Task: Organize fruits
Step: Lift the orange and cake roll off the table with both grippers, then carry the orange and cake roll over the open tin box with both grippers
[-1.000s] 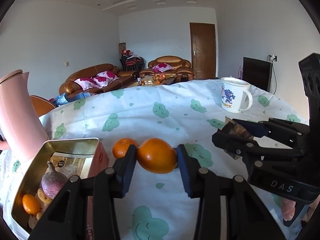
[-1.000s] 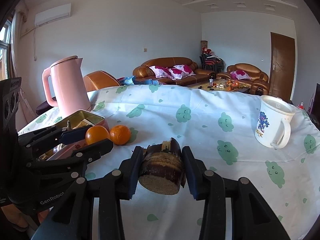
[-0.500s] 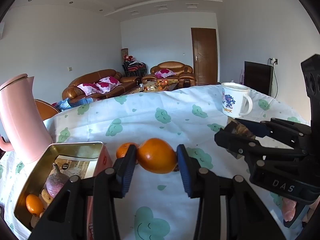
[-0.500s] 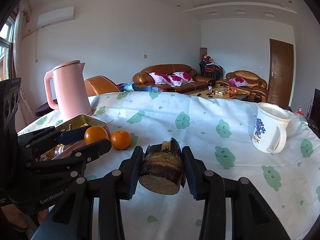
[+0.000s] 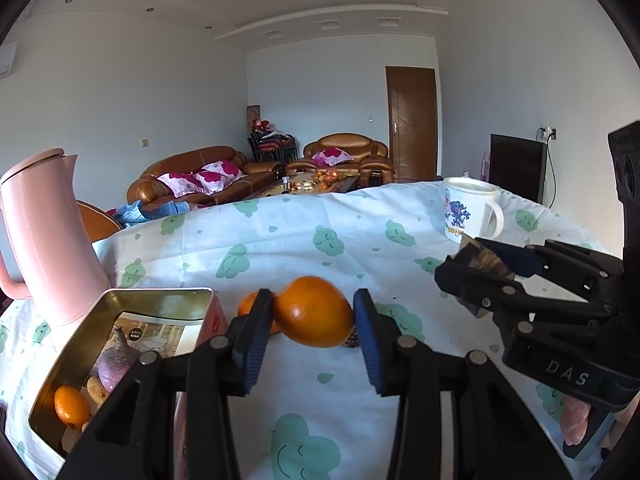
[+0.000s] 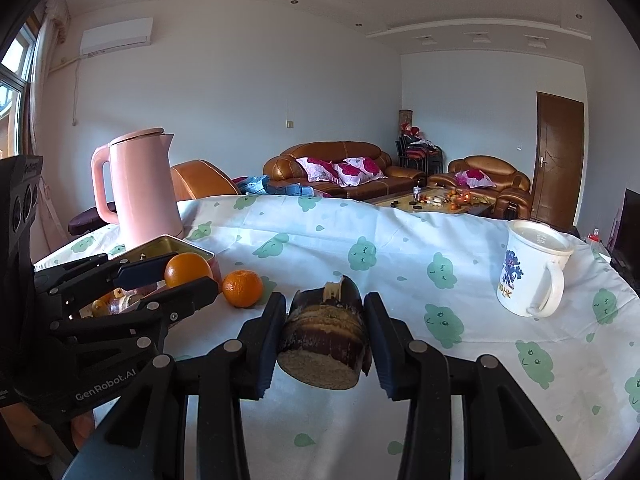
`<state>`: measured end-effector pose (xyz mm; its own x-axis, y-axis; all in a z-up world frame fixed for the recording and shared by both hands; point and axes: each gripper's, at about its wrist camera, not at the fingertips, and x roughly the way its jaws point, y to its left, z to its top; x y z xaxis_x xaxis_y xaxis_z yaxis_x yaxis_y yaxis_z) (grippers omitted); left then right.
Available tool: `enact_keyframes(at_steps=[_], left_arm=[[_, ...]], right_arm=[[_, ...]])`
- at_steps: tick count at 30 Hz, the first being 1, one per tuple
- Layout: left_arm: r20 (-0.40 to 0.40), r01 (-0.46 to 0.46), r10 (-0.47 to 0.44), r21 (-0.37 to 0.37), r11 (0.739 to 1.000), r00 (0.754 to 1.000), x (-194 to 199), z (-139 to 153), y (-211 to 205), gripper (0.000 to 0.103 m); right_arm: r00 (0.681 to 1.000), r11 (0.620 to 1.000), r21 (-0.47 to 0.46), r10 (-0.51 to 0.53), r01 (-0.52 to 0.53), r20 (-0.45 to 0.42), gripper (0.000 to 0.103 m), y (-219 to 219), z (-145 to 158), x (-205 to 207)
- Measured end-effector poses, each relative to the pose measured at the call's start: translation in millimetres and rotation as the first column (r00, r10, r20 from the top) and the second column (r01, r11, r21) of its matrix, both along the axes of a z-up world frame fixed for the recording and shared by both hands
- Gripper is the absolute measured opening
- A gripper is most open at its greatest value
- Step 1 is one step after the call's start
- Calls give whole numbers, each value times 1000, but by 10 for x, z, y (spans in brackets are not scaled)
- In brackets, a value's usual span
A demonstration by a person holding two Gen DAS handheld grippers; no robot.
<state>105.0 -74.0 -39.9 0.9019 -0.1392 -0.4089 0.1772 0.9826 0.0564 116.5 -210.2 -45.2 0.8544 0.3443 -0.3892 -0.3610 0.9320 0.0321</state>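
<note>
My left gripper (image 5: 310,320) is shut on an orange (image 5: 314,311) and holds it above the tablecloth, just right of the open gold tin (image 5: 158,294). The tin holds a small orange (image 5: 71,405), a purple root and other pieces. A second orange (image 6: 242,288) lies on the cloth beside the tin. My right gripper (image 6: 325,338) is shut on a dark brown sugarcane chunk (image 6: 325,342), held above the cloth. In the right wrist view the left gripper (image 6: 182,276) with its orange (image 6: 188,269) is at the left.
A pink kettle (image 5: 44,232) stands behind the tin at the left. A white printed mug (image 6: 530,268) stands at the right on the cloud-print tablecloth (image 5: 304,236). Sofas and a coffee table lie beyond the table's far edge.
Both grippers have risen a little with their loads; the table and tin sit lower in both views. Both grips are unchanged.
</note>
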Motion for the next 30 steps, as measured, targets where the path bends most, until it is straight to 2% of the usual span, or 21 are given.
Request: enact_keyframes(at_steps=[30], left_arm=[[87,-27,29,-24,999,996,-162,56,72,43]], right_arm=[[996,1000,8,-15,14,89,43,-28,43,-163]])
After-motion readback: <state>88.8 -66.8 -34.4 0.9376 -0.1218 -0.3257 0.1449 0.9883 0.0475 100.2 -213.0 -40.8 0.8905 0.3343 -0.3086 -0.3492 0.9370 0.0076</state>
